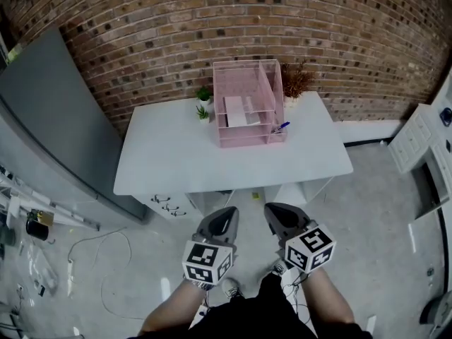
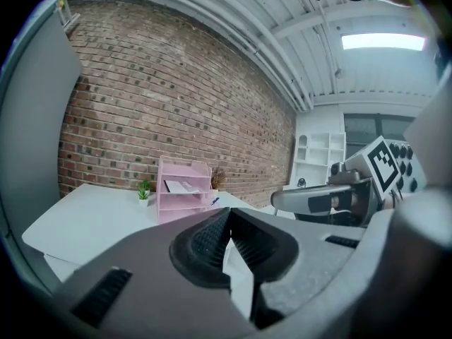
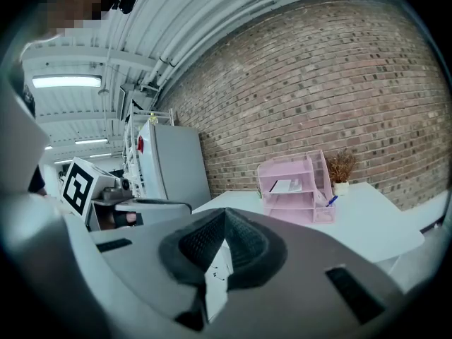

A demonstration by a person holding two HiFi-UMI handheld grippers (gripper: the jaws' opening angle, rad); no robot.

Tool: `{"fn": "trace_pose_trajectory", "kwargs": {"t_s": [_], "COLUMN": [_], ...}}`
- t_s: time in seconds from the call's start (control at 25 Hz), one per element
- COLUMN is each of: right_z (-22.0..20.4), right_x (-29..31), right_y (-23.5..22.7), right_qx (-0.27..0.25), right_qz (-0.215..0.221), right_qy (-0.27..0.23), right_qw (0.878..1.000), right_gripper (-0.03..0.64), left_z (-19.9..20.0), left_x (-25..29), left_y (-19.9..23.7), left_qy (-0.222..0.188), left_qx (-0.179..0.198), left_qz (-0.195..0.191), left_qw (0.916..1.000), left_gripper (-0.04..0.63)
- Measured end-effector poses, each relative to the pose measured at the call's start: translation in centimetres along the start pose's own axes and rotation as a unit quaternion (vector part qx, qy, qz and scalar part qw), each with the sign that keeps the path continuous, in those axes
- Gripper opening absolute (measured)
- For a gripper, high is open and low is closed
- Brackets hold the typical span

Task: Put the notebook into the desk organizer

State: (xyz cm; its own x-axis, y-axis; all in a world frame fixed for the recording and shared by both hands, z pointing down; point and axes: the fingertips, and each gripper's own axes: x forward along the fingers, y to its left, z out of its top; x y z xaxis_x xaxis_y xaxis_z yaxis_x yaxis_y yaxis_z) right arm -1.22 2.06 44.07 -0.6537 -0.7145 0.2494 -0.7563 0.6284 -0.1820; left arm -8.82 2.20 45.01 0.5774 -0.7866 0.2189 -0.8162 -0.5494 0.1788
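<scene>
The notebook (image 1: 236, 111), a pale flat thing, lies on a shelf of the pink desk organizer (image 1: 271, 83), well ahead of both my grippers. A blue pen (image 1: 281, 126) pokes from the organizer's right corner. My left gripper (image 1: 227, 216) and right gripper (image 1: 274, 213) are pinched together, empty, side by side short of the white table (image 1: 169, 157). Two small green plants (image 1: 203, 103) stand left of the organizer, and a dried plant (image 1: 296, 82) stands behind it on the right.

A red-brown brick wall (image 1: 212, 20) runs behind a white table (image 1: 169, 161). The floor (image 1: 374, 217) is grey, with loose cables (image 1: 99, 256) lying at the left. A tall grey cabinet (image 1: 49, 104) stands left of the table, and a white shelf unit (image 1: 413, 140) at the right. One long lamp (image 2: 383, 42) is lit on the white ceiling (image 2: 233, 13).
</scene>
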Motion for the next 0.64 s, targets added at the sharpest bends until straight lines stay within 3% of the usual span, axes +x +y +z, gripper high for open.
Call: {"fn": "trace_pose_trajectory", "kwargs": {"t_s": [0.64], "right_z": [-0.1], "right_x": [-1.5], "right_y": [1.1], "right_qx": [-0.002], "right_qz": [-0.005], "right_qy": [-0.003], "right_qw": [1.0], "right_gripper": [0.003], "left_z": [0.6], "left_x": [-1.3], "left_y": [-1.0], "left_qy": [-0.008], "left_qx": [0.001], "left_qz": [-0.006], "left_qw": [0.9999], "left_gripper": [0.006]}}
